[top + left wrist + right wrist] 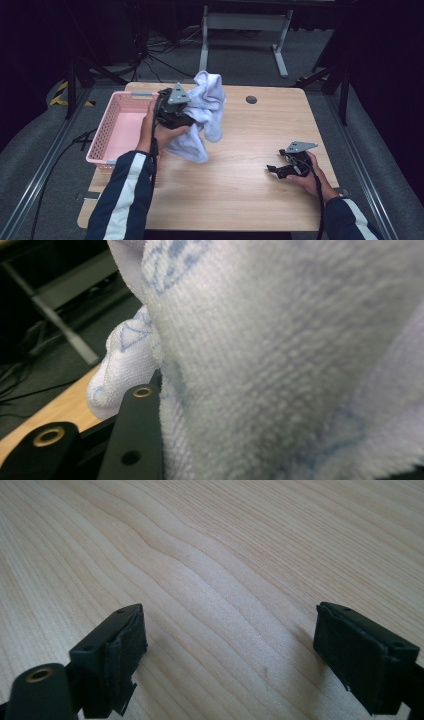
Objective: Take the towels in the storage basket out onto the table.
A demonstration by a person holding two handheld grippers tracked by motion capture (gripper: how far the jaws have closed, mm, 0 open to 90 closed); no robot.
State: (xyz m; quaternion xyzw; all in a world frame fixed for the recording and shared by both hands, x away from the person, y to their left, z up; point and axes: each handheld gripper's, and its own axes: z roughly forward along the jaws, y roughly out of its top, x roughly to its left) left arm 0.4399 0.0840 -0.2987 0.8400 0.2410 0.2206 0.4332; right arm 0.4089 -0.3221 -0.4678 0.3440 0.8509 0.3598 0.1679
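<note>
The left gripper [186,116] is closed on a white towel [204,114] and holds it up above the table [235,190]. The towel hangs in soft folds, and its low end comes close to the wood; you cannot tell if it touches. It is near the left back part of the table, just beside a pink basket [102,142].

In the left gripper view, the towel [280,365] is very close and fuzzy, with thin blue lines on it. One black jaw stands at the bottom, pressed against the cloth. The other jaw is hidden behind the cloth. A bit of the table [55,412] peeks out at the left.

The right gripper [274,170] sits low at the right side of the table, well apart from the towel. Its jaws are spread wide with nothing between them. In the right gripper view, the two black jaws stand far apart over bare wood [215,555] with wavy lines in it.

The high view shows the whole table, which is light wood with a small dark round hole [251,99] near the back. The basket sits at the table's left edge. The floor is grey, and the room around is dark. A white table frame [245,30] stands far back, with cables on the floor near it.
</note>
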